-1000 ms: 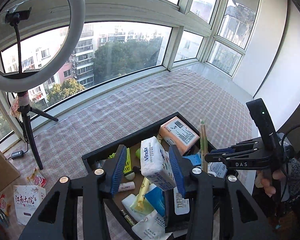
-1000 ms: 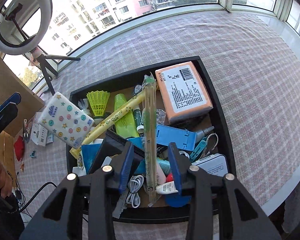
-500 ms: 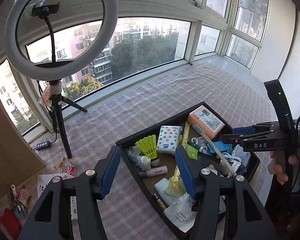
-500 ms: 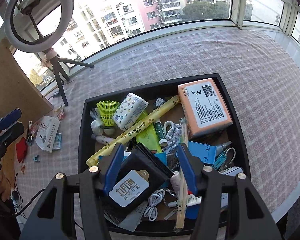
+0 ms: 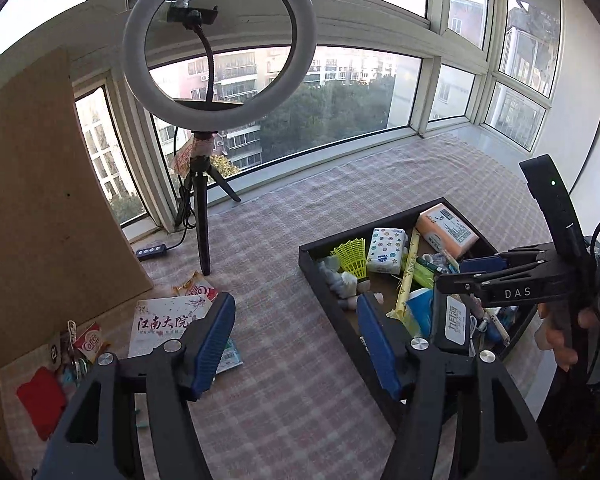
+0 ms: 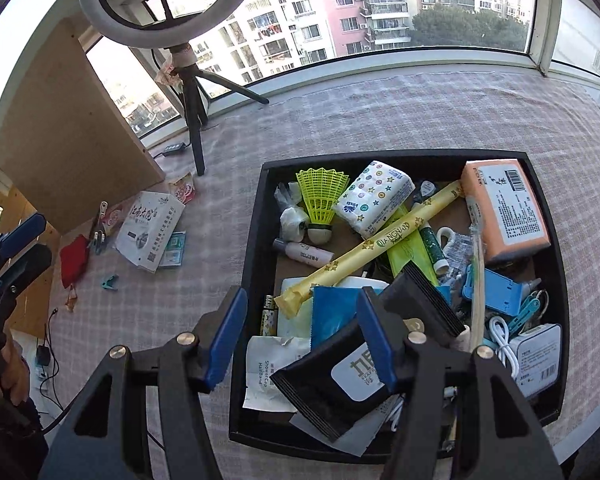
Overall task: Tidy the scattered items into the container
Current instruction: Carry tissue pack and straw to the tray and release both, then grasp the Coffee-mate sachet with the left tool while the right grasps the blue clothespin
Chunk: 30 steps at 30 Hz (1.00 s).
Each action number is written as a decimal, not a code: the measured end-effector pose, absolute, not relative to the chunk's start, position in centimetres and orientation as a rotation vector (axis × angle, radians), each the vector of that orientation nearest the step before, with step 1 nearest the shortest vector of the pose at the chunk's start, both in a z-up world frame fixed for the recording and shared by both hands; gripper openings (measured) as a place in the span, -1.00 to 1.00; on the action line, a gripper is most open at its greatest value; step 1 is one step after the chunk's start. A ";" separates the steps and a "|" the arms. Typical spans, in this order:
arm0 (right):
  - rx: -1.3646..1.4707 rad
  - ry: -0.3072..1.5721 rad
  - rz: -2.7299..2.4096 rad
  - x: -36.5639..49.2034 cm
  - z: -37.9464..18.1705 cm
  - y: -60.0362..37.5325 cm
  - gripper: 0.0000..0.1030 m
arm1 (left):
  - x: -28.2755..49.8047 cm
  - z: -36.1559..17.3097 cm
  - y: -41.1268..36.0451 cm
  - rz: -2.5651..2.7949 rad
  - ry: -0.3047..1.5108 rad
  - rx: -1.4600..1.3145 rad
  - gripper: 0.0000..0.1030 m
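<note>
Both grippers — left gripper (image 5: 296, 344), right gripper (image 6: 302, 336) — opening, nothing between them. Black tray (image 6: 256, 216) crammed; white packet (image 6: 148, 228) remains outside, likely the next pickup.

Checked woven cloth (image 6: 380, 120); matt black tray (image 6: 256, 216); glossy tissue pack (image 6: 374, 198).

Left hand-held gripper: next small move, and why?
Probably lower the left hand-held gripper, jaws opening and empty, onto the white printed packet lying just beyond its left finger. It and other small items lie on the cloth, outside the black tray.
</note>
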State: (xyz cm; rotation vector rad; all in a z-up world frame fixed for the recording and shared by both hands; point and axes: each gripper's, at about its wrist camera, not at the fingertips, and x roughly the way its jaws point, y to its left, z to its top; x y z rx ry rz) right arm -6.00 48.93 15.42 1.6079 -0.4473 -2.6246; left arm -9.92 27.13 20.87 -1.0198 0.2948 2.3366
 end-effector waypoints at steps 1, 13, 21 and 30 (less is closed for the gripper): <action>1.601 -0.426 -2.617 -6.0 15.3 48.0 0.13 | -9.8 20.8 26.5 2.352 0.294 -1.022 0.20; 1.475 -0.097 -2.468 -5.5 11.8 36.4 0.17 | -6.8 13.1 9.7 2.559 0.149 -1.310 0.32; 1.496 0.109 -2.227 -7.7 10.2 27.4 0.17 | -4.6 7.4 -4.3 2.716 0.016 -1.596 0.32; 1.338 0.527 -2.023 -11.5 9.2 15.3 0.17 | -7.2 5.3 -10.5 2.715 -0.002 -1.652 0.32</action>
